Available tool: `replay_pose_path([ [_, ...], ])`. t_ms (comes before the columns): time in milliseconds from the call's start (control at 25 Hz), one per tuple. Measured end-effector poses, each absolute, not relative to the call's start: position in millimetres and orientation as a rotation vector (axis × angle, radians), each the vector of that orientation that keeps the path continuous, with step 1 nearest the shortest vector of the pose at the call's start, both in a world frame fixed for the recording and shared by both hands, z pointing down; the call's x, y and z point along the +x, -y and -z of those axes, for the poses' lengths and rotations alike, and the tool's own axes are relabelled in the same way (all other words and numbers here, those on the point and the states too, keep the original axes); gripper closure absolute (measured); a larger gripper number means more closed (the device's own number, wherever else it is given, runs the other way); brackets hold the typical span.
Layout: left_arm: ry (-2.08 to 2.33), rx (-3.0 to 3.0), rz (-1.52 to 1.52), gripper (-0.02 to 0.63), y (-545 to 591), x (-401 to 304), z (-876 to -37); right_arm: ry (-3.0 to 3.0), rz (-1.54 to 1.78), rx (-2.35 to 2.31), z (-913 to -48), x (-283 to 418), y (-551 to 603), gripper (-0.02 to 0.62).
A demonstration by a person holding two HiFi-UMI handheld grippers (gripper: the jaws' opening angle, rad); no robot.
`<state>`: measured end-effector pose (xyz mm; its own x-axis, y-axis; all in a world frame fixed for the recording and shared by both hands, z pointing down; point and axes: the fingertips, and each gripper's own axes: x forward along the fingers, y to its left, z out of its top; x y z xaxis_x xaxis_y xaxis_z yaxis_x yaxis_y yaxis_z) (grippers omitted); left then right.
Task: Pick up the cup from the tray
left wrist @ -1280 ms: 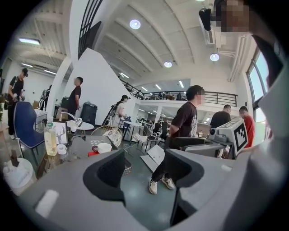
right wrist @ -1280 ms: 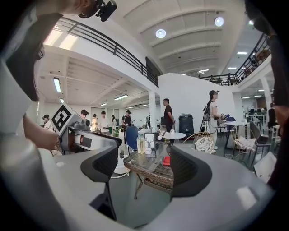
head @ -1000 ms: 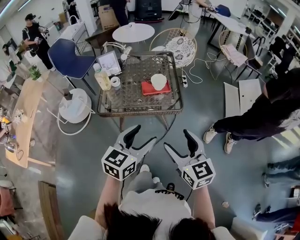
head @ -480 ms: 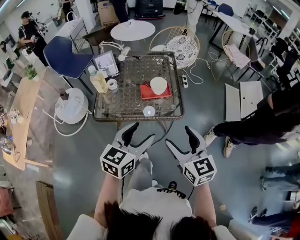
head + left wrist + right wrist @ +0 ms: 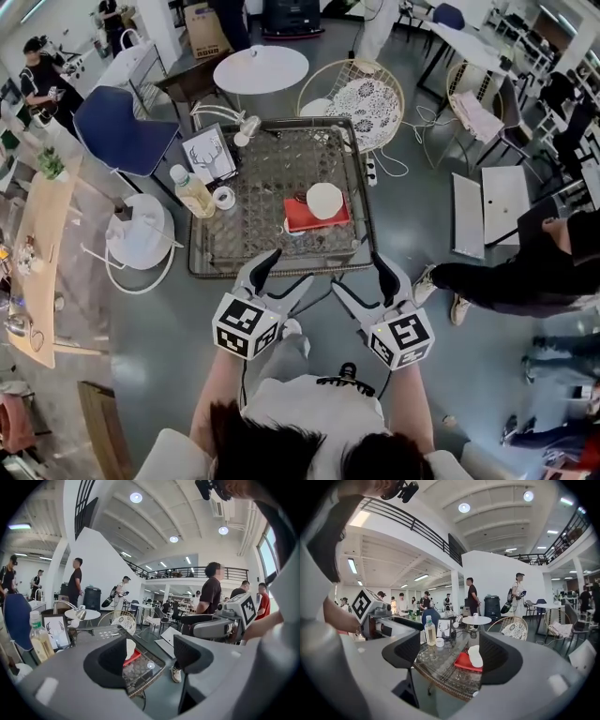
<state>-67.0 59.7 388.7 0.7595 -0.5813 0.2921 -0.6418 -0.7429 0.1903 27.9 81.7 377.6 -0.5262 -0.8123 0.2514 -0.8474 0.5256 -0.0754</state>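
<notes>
A white cup (image 5: 325,200) stands on a red tray (image 5: 316,215) on the right half of a glass-topped wicker table (image 5: 225,246). My left gripper (image 5: 281,273) and right gripper (image 5: 357,274) hover side by side just before the table's near edge, both open and empty. In the right gripper view the cup (image 5: 476,656) and tray (image 5: 464,662) sit between the jaws, some way ahead. In the left gripper view the cup (image 5: 130,648) peeks out beside the left jaw, on the tray (image 5: 134,656).
A bottle of yellow liquid (image 5: 192,190), a tape roll (image 5: 223,198), a framed picture (image 5: 210,151) and a desk lamp (image 5: 247,128) stand on the table's left and far side. A wicker chair (image 5: 365,97), blue chair (image 5: 113,130) and white stool (image 5: 140,232) surround it. A person's legs (image 5: 487,276) stretch at right.
The table has come closer in the head view: both grippers now reach its near edge, still open. The cup and tray have not moved on the table.
</notes>
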Motion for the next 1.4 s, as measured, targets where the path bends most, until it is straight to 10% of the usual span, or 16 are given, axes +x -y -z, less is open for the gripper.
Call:
replay_pose_path([
  [1400,0.807,2.735,-0.642,0.311,98,-33,-494,2.506,-0.324,1.242,-454,52,78,0.081],
])
